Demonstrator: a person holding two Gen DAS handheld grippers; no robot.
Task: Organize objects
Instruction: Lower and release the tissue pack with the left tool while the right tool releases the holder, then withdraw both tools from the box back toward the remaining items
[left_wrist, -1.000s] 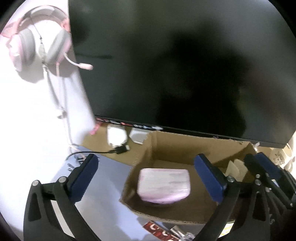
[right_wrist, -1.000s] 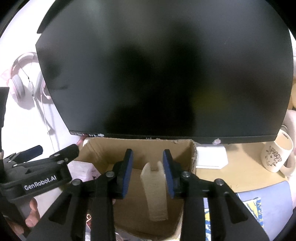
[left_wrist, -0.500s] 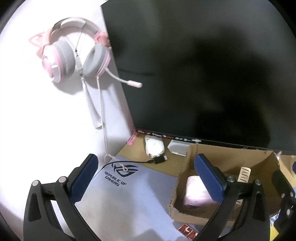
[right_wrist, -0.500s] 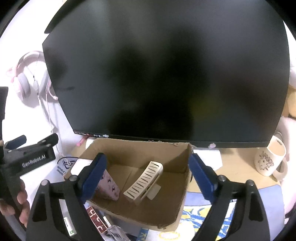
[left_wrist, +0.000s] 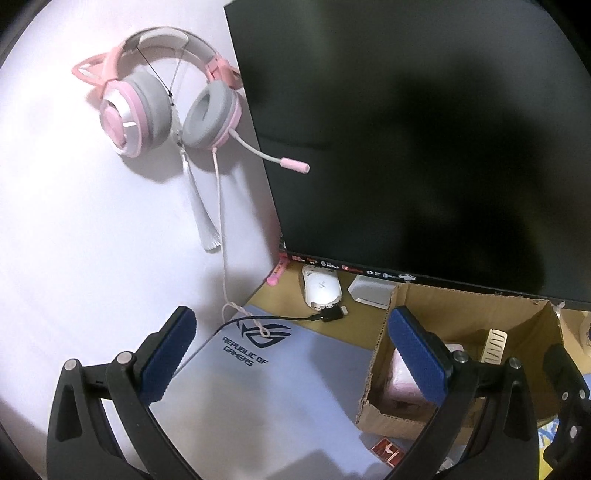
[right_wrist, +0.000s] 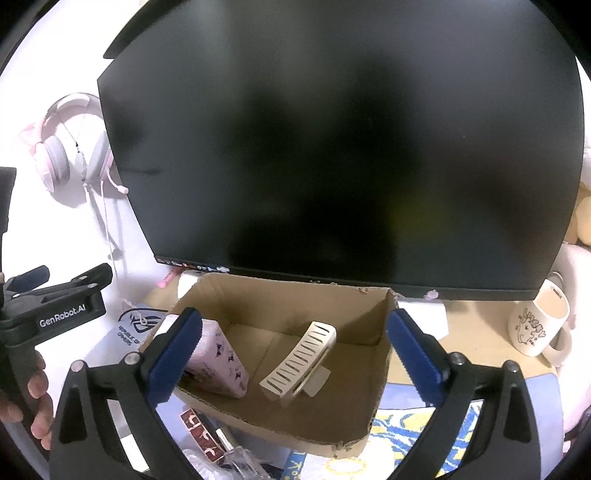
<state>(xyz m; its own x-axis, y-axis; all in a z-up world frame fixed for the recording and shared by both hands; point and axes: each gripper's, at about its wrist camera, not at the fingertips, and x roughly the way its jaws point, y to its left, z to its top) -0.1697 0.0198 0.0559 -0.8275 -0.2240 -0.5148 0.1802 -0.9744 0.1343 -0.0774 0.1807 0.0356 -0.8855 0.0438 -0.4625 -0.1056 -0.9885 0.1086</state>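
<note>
An open cardboard box (right_wrist: 280, 302) stands on the desk below a black monitor (right_wrist: 343, 147). Inside lie a pink patterned pack (right_wrist: 221, 360) at the left and a cream slotted clip (right_wrist: 299, 360) in the middle. My right gripper (right_wrist: 295, 350) is open and empty above the box's front. My left gripper (left_wrist: 291, 354) is open and empty over the grey mouse mat (left_wrist: 258, 387), left of the box (left_wrist: 476, 325). The pink pack (left_wrist: 402, 380) and the clip (left_wrist: 493, 345) show there too.
A pink headset (left_wrist: 166, 99) hangs on the wall at left. A white mouse (left_wrist: 321, 290) with a black cable and a white block (left_wrist: 369, 291) lie under the monitor. A white mug (right_wrist: 535, 325) stands at right. Small packets and a clear bottle (right_wrist: 236, 458) lie before the box.
My right gripper opened and let go of the cream clip, which now lies in the box, then pulled back. My left gripper swung left, away from the box, toward the mouse mat.
</note>
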